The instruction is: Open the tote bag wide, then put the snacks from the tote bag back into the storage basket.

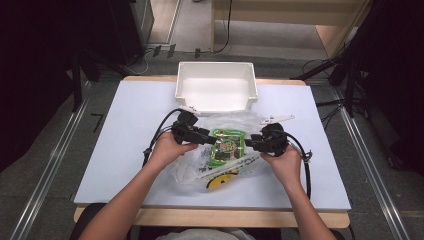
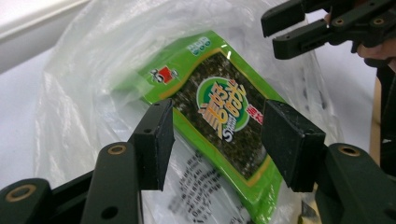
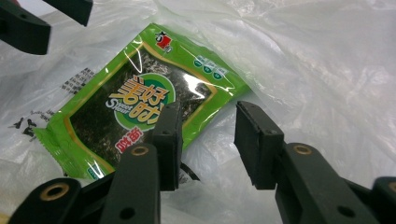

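A green seaweed snack packet (image 1: 227,145) lies flat on a crumpled clear plastic bag (image 1: 192,172) in the middle of the table. In the left gripper view a film of the bag (image 2: 93,70) veils the packet's (image 2: 219,107) far corner. My left gripper (image 1: 207,136) is at the packet's left edge, open, and its jaws (image 2: 217,135) frame the packet without touching it. My right gripper (image 1: 248,142) faces it from the right, open, with only bag (image 3: 303,60) between its jaws (image 3: 208,135) and the packet (image 3: 140,102) just to the left of them. Each gripper view shows the other gripper's tips, the right gripper (image 2: 280,32) and the left gripper (image 3: 46,18).
An empty white bin (image 1: 216,95) stands at the table's back edge, just behind the bag. A yellow round item (image 1: 220,181) shows through the bag's near end. A white plastic strip (image 1: 277,119) lies right of the bin. White table surface (image 1: 125,150) spreads out on both sides.
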`<move>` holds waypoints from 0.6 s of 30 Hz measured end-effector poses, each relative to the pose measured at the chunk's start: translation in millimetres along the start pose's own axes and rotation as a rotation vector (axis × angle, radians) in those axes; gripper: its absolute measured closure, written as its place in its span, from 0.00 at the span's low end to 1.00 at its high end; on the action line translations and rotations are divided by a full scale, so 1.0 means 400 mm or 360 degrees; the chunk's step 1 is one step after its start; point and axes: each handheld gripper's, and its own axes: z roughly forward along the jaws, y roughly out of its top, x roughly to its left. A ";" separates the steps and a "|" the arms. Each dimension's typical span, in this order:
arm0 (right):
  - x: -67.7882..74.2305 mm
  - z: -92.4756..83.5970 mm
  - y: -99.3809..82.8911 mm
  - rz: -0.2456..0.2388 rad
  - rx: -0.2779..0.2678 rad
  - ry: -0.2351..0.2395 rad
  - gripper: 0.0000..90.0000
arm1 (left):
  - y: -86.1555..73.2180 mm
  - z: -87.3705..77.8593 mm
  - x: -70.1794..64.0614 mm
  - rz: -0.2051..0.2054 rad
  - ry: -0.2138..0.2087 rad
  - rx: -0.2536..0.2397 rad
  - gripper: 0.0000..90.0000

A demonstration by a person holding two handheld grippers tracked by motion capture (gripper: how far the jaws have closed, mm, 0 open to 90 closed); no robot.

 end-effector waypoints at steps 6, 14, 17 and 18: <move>0.005 -0.002 -0.003 -0.0004 0.0004 0.0009 0.68 | -0.014 -0.006 -0.007 0.0027 0.0004 -0.0005 0.43; 0.008 -0.004 -0.003 -0.0005 -0.0008 0.0015 0.67 | -0.021 -0.012 -0.005 0.0020 -0.0014 -0.0026 0.39; 0.008 -0.004 -0.002 -0.0017 -0.0012 0.0010 0.66 | -0.022 -0.010 -0.005 0.0014 -0.0025 -0.0011 0.37; 0.009 -0.005 -0.001 -0.0009 -0.0016 0.0011 0.66 | -0.022 -0.010 -0.005 0.0014 -0.0022 -0.0005 0.36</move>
